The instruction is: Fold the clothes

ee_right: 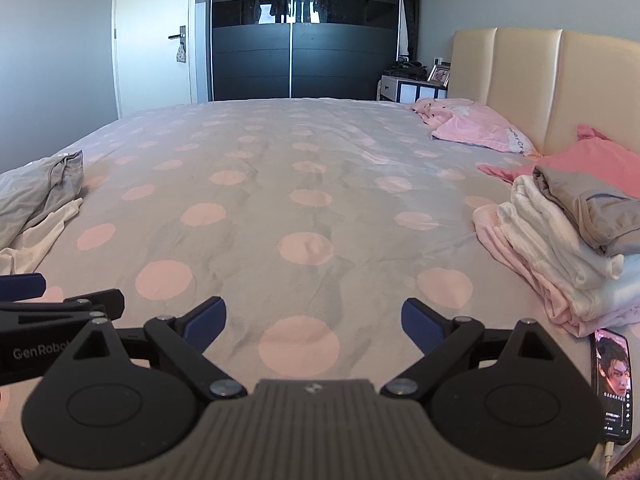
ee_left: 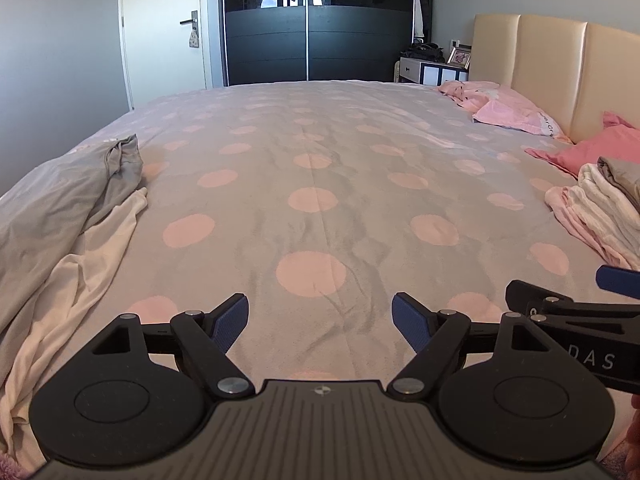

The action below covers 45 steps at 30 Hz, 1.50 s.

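Spotted bedding (ee_left: 320,208) filled both views, bare in the middle. Both grippers, left (ee_left: 320,320) and right (ee_right: 314,322), hovered over it with jaws apart, holding nothing. Unfolded clothes lay at the left edge: a grey garment (ee_left: 60,196) over a cream one (ee_left: 68,280), both rumpled. They looked light and limp, best pinched at a hem or corner. A folded pile (ee_right: 568,248) sat right.

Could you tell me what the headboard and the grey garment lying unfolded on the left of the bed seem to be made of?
The headboard looks like cream leather or faux leather: smooth padded panels with a soft sheen and stitched vertical seams. The grey garment appears to be thin matte knit fabric, perhaps cotton jersey: it slumps in soft folds, without shine. Neither can be confirmed from the pictures alone.
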Each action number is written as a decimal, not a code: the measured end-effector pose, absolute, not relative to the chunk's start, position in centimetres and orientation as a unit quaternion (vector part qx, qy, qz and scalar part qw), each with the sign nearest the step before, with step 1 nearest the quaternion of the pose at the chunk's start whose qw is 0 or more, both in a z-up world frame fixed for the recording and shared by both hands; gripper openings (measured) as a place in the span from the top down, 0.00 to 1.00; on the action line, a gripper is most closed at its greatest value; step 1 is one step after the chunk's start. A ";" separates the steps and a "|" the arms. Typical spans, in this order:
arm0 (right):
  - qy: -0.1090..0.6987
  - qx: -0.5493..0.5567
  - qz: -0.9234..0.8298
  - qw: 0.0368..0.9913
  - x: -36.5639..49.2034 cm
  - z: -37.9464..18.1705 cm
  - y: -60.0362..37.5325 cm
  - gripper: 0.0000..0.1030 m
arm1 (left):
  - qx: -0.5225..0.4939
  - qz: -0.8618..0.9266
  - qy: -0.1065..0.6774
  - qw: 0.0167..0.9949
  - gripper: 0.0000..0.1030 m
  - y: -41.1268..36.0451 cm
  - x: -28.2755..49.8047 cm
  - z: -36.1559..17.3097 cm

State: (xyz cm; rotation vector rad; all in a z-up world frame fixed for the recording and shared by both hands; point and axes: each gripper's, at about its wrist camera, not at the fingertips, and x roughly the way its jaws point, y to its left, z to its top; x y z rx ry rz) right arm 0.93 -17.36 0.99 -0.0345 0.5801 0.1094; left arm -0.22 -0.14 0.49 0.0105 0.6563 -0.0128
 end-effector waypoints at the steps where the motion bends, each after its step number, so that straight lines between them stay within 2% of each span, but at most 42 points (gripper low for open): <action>1: 0.288 -0.016 0.055 0.956 1.0 0.9 -17.4 0.07 | 0.005 -0.006 0.322 0.947 0.24 -0.1 -0.2 0.5; 36: 0.277 -0.033 0.082 0.957 -0.3 1.7 -15.8 0.07 | 0.011 0.013 0.336 0.942 0.24 0.9 -1.0 0.4; 39: 0.278 -0.044 0.082 0.956 -0.7 2.0 -15.5 0.07 | 0.009 0.027 0.344 0.938 0.25 2.5 -1.0 0.5; 41: 0.282 -0.049 0.083 0.955 -0.8 2.0 -15.2 0.07 | 0.009 0.042 0.352 0.935 0.32 4.1 -0.7 0.5; 45: 0.292 -0.058 0.093 0.950 -0.5 1.9 -14.6 0.07 | -0.002 0.090 0.364 0.927 0.34 8.5 0.2 0.7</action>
